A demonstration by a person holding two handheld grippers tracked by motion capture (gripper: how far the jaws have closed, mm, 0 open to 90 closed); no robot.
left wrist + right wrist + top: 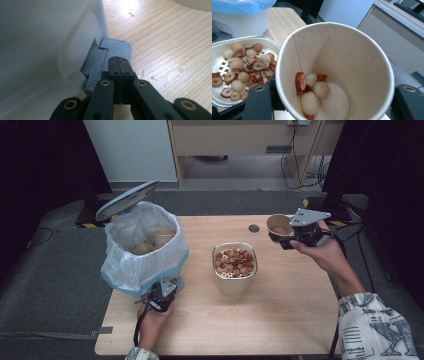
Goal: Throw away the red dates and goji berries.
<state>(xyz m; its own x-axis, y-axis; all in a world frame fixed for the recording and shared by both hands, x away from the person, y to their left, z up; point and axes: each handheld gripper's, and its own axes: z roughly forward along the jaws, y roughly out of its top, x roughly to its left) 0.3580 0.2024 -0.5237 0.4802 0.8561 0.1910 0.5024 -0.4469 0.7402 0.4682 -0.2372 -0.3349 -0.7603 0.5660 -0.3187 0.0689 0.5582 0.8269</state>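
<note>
High view: strainer (235, 265) between bin (145, 247), right claw (286, 238); cup (278, 225) contents blurred.

Lower centre of the frame, a grey ribbed plastic pedal (117, 48) lies on the pale wood-grain counter (170, 45). The tan paper cup (337, 67) holds red and cream fruit pieces (312, 92). Upper left, a blue-edged clear plastic liner (142, 265) wraps the white bin.

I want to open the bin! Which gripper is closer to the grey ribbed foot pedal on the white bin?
Left. The left gripper sits shut, right on the grey ribbed foot pedal. The right gripper holds a paper cup up across the table.
</note>
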